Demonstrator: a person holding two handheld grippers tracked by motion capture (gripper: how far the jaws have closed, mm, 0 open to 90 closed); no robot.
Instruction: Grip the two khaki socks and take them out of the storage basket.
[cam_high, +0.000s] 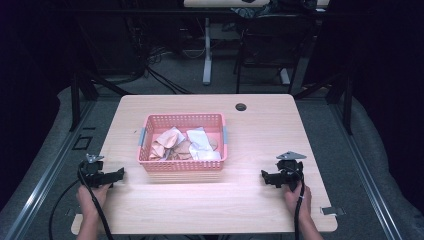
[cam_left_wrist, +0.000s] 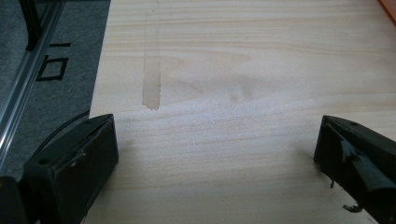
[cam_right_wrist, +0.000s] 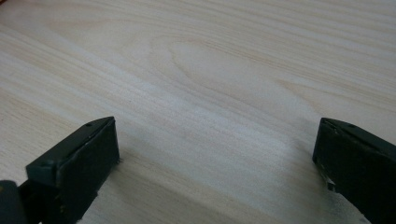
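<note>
A pale wood-grain tabletop (cam_high: 260, 135) with rounded corners stands on grey carpet in a dark room. Near its front left corner the left claw (cam_high: 119, 174) gapes wide, empty. A pink perforated plastic basket (cam_high: 183, 121) of crumpled cloths sits mid-tabletop. Near the front right corner, the right claw (cam_high: 264, 176) also gapes empty.

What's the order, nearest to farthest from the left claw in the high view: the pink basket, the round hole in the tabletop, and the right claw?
Measured from the left claw at the table's front left:
1. Pink basket, just to its right at the table's middle.
2. Right claw, across the table at the front right.
3. Round hole, near the far edge, right of centre.
</note>
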